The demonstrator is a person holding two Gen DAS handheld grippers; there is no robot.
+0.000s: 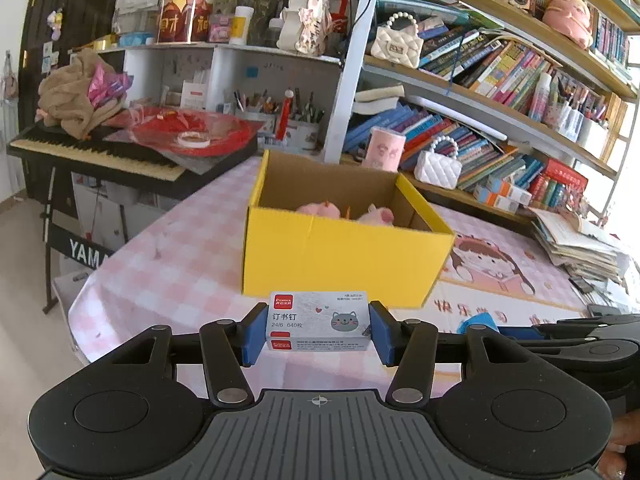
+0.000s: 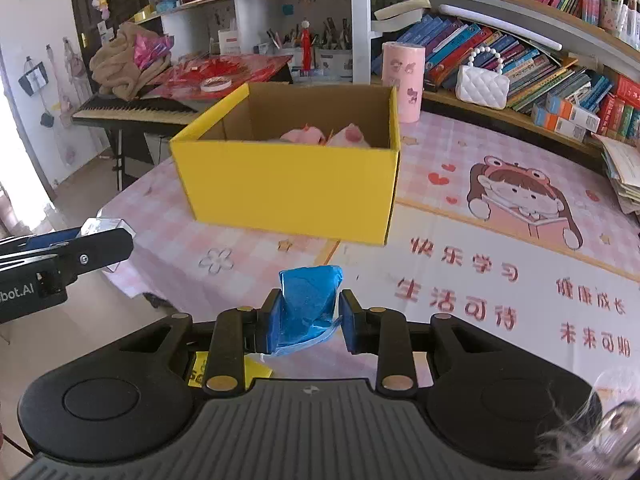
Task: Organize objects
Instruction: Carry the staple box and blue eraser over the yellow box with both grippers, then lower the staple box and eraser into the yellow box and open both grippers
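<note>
The left gripper [image 1: 318, 330] is clamped on a small grey box of staples [image 1: 318, 322], its blue pads pressing both short ends, above the near edge of the pink checked tablecloth [image 1: 180, 256]. The right gripper [image 2: 308, 320] is closed tight on a crumpled blue packet [image 2: 308, 300]. Both items are held in front of the open yellow cardboard box [image 2: 288, 184], which stands on the table and contains pink plush toys [image 2: 324, 136].
</note>
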